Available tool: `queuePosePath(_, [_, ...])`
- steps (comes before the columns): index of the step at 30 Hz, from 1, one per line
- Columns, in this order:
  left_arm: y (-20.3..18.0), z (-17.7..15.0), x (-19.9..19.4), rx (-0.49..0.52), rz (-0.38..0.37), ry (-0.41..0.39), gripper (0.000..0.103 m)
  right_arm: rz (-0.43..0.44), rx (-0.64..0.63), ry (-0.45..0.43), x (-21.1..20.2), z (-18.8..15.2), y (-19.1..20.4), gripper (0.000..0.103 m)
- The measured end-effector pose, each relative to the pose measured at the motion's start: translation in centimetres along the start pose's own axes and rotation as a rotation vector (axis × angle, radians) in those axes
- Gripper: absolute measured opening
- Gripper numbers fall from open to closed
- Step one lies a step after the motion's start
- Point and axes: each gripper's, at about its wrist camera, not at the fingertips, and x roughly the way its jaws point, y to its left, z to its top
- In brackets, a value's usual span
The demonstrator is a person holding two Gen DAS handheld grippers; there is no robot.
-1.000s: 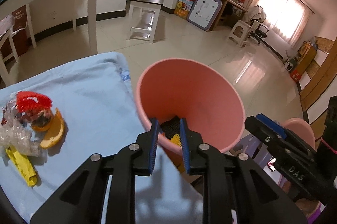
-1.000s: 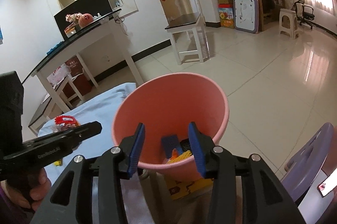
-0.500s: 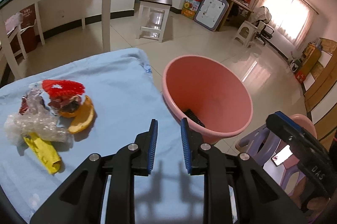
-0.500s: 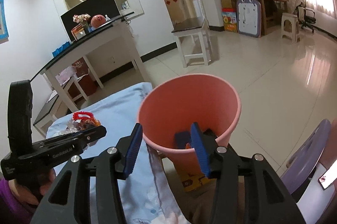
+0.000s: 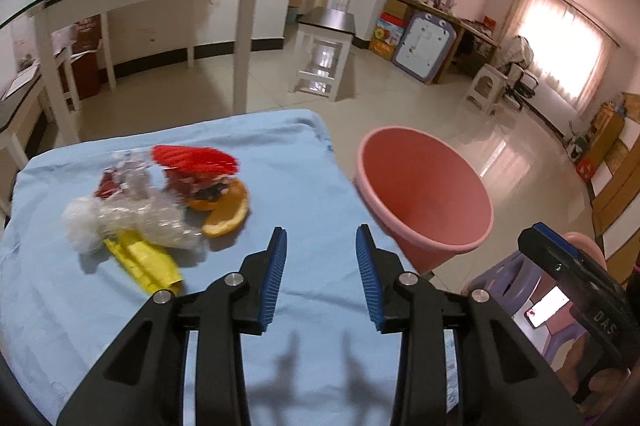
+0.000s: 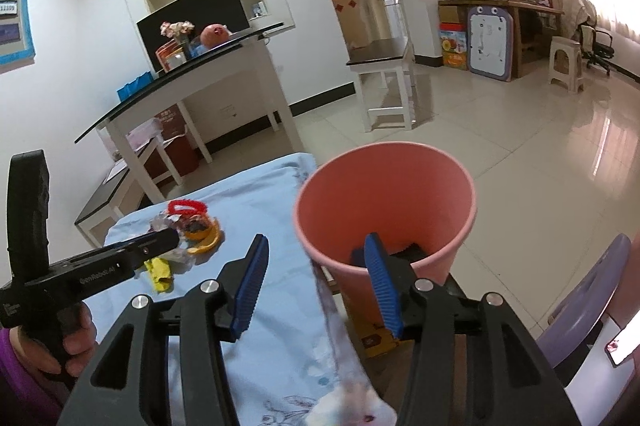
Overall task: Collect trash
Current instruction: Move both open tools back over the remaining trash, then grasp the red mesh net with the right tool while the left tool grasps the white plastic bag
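Left tongs [image 5: 320, 258] over the blue cloth [image 5: 296, 186] on the worktop, jaws opening, nothing between them. Right tongs [image 6: 316, 278] also apart, nothing gripped; one blue pad sits in front of the bin's near wall, the other over the cloth. Right tongs only partly in the left view, at the right edge, cut off.

Trash pile sits on the far left part of the cloth, well apart from both tongs:
- yellow wrapper [image 5: 144, 262], nearest piece, motion-blurred
- crumpled clear plastic [image 5: 132, 218], overlapping the wrapper; its edges are hard to separate from the rest
- orange peel [image 5: 230, 214], touching the plastic
- red ridged piece [image 5: 196, 158] on top of a dark clump; can't tell what that clump is

In the right view the left tool's body covers part of the pile.

Pink bin [image 6: 388, 194] stands just off the cloth's right edge, beside the worktop. Something dark lies at the bottom; the right pad and the bin's rim hide most of it, can't identify it. From the left view the bin's inside looks bare, bottom not visible.

A hand [image 6: 76, 342] on the left tool's handle, purple sleeve cut off at the frame corner. Purple stool [image 6: 588, 290] at the right, mostly cut off.
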Motion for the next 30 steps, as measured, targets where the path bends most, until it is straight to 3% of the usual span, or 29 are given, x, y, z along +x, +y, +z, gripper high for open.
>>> queuePosePath(7, [4.0, -1.1, -2.7, -0.047, 0.071, -0.039, 0.036, 0.044, -0.032, 0.016, 0.4, -0.1, 2.6, 0.050])
queuePosePath(15, [10.5, -3.5, -5.6, -0.135, 0.219, -0.055, 0.036, 0.140, -0.074, 0.072, 3.9, 0.4, 5.6, 0.050])
queuePosePath(22, [15.0, -4.1, -5.0, -0.219, 0.294, -0.009, 0.036, 0.233, -0.123, 0.152, 9.3, 0.8, 9.5, 0.050])
queuePosePath(28, [17.8, -2.1, -2.9, -0.226, 0.325, 0.028, 0.036, 0.312, -0.178, 0.194, 12.5, 0.9, 12.2, 0.050])
queuePosePath(30, [18.8, -1.2, -1.7, -0.248, 0.315, 0.048, 0.036, 0.319, -0.213, 0.196, 13.3, 1.1, 13.2, 0.055])
